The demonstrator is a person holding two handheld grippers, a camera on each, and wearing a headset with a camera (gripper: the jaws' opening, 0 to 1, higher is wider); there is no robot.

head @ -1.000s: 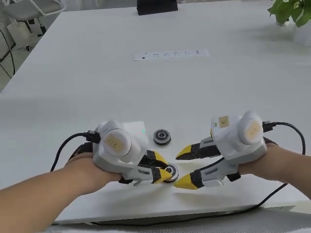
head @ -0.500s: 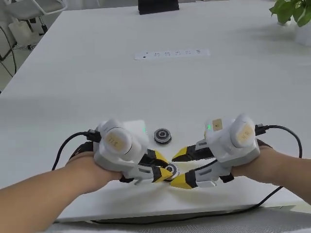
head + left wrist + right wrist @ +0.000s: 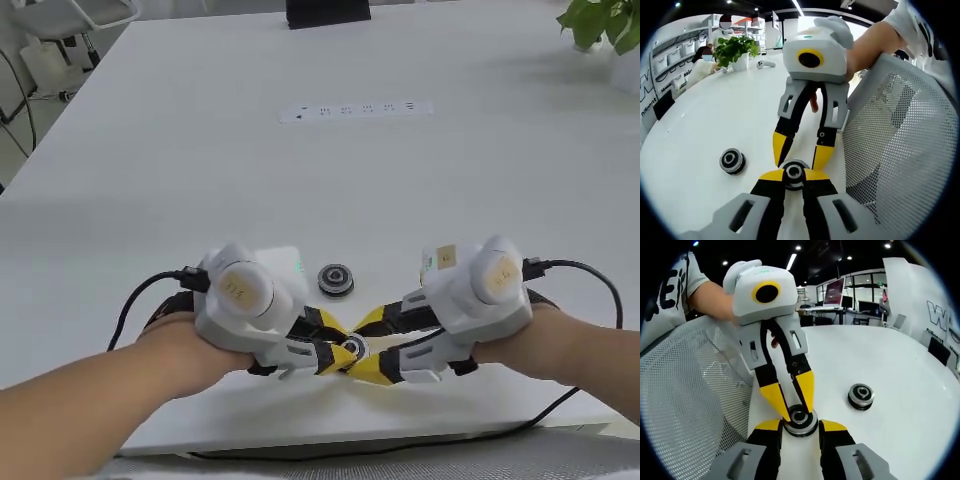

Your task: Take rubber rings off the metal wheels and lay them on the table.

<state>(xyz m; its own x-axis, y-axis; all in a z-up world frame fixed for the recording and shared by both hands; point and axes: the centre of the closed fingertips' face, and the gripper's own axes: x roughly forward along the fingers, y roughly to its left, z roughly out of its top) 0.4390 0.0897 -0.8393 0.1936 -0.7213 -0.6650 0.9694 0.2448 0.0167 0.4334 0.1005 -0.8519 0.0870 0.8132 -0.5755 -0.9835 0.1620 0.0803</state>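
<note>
At table (image 3: 200, 150) edge — left tool (image 3: 338, 353) clamps wheel (image 3: 351, 349), right tool (image 3: 363, 347) straddles it.

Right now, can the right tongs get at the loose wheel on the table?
Likely yes: the loose wheel lies alone on the table beyond the right tongs, but they straddle the held wheel in the left tongs.

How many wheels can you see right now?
2. One wheel in the left gripper at the near edge; another loose on the table just beyond. None seems hidden.
</note>
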